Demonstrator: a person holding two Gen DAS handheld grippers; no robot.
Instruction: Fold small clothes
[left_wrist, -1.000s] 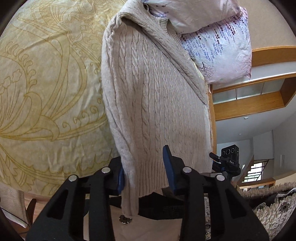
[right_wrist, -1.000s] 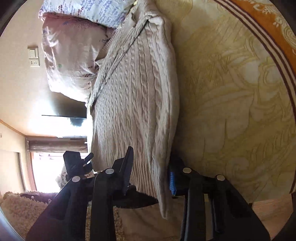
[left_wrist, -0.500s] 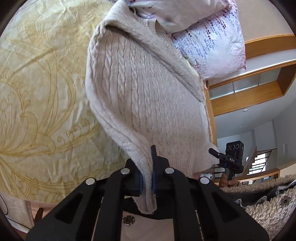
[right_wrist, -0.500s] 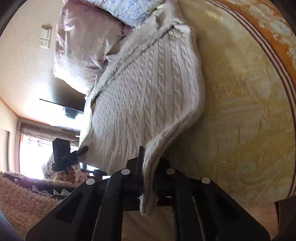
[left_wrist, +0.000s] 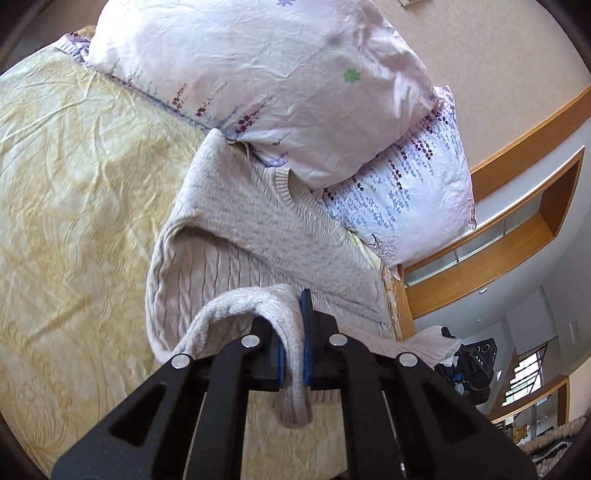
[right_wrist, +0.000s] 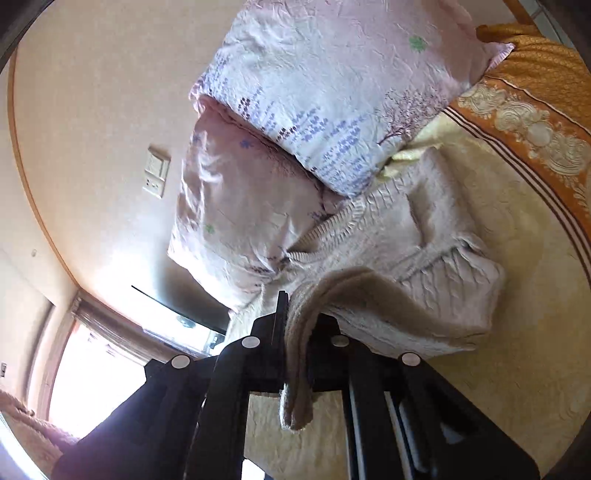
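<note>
Covering the bed, a yellow bedspread (left_wrist: 74, 221) meets stacked pillows (left_wrist: 266, 81).

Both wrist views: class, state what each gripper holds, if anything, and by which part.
Each holds the beige cable-knit sweater: the left gripper and the right gripper are each clamped on the ribbed bottom hem, at opposite corners.

i see a bed under a pale yellow patterned bedspread (left_wrist: 74, 206) with an orange border (right_wrist: 535, 122). two floral pillows (left_wrist: 266, 81) are stacked at its head against a beige wall (right_wrist: 92, 110), which carries a switch plate (right_wrist: 157, 176). wooden shelving (left_wrist: 517, 229) stands beside the bed. a bright window (right_wrist: 92, 369) glares at one side, and a staircase (left_wrist: 524, 373) shows far off.
</note>
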